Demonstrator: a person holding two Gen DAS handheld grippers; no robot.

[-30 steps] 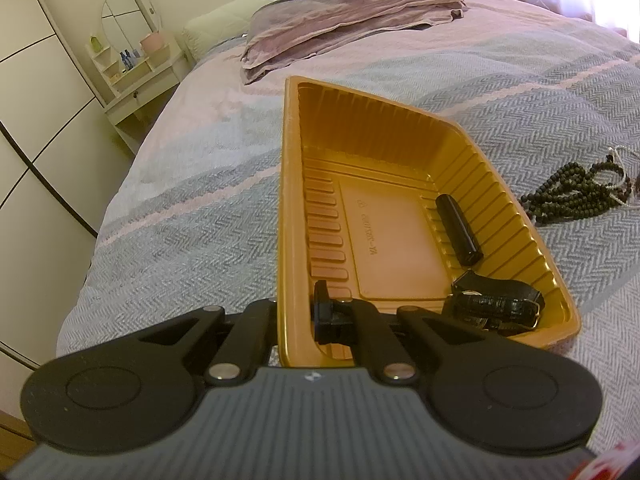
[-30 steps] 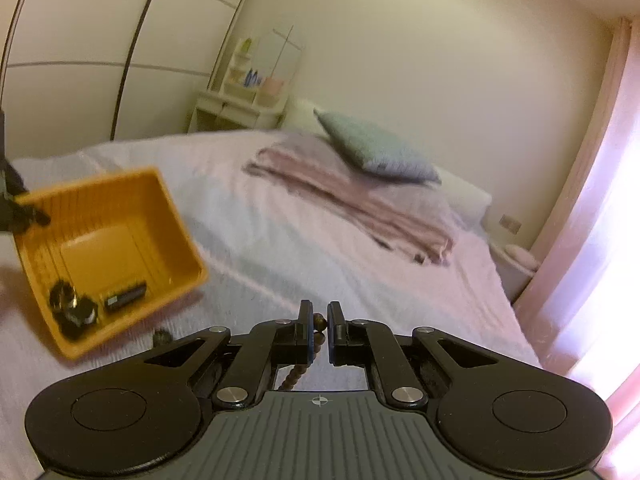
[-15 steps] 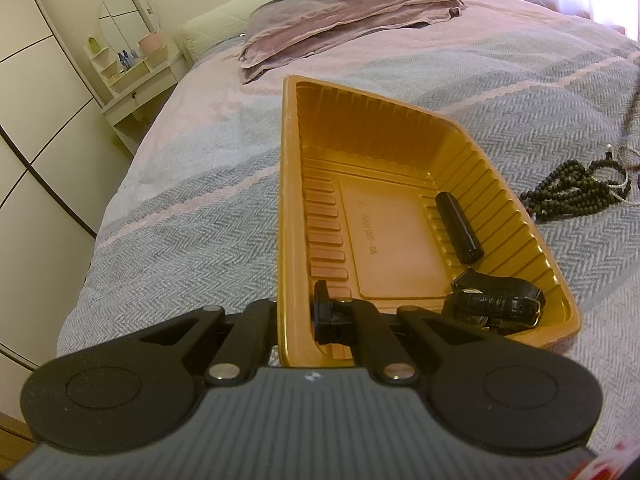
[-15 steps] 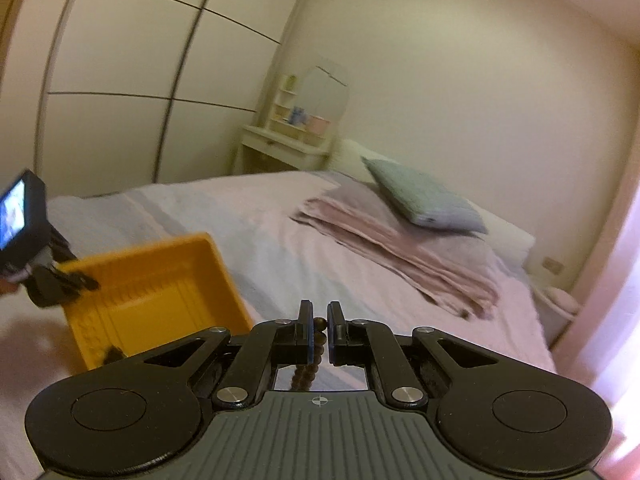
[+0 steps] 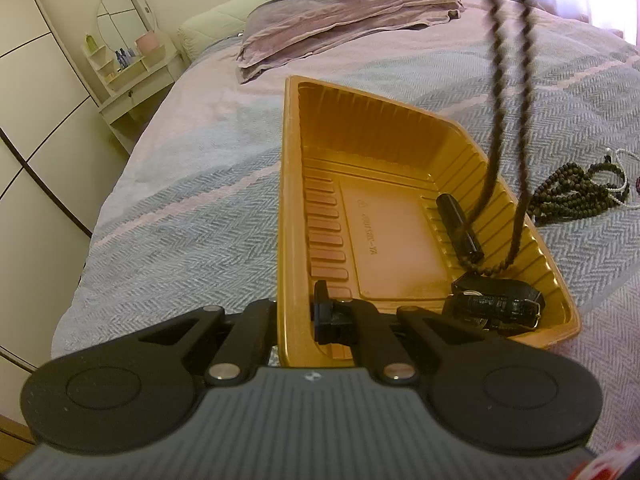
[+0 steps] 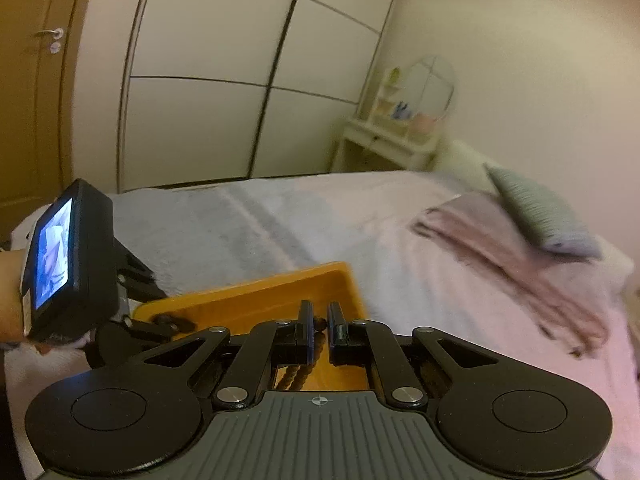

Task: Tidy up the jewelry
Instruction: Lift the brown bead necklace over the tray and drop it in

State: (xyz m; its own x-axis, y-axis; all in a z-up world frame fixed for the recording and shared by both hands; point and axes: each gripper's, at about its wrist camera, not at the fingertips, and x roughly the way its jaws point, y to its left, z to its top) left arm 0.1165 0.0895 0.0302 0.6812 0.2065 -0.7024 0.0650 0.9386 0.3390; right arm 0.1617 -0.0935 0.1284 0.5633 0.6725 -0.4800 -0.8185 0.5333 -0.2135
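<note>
- Left gripper (image 5: 294, 312): jaws clamped on the near wall of the orange tray (image 5: 294, 208), one finger outside the wall, one inside.
- Right gripper (image 6: 319, 326): jaws nearly closed, pinching a brown bead necklace (image 5: 498, 92) that hangs down as a doubled loop.
- Necklace's lowest beads touching or just above the tray floor at its right side, just beside a black tube (image 5: 459, 228) and above a black strapped piece, probably a watch (image 5: 496, 304).
- Step in hand, by judgement: lowering the loop into the tray. Best done by coming straight down and slowly so the strand piles onto the bare floor, letting go only once most of the length has settled and none drapes over the right rim.
- Worth steadying the tray level with the left grip; the bedding is soft and the thin plastic wall may flex or tip.
- More jewelry left to collect: a bundle of dark bead strands (image 5: 576, 194) with a pale strand beside it, lying on the bed beyond the tray's right rim, toward the bed's right edge.
- Surface: a bed (image 5: 192, 216) with a grey herringbone cover banded in pink, tray near its foot.
- Room: folded mauve blanket and a green checked pillow at the head end, a white vanity with an oval mirror (image 5: 124, 20) in the corner, panelled wardrobe doors along the left wall, a wooden door further along.
</note>
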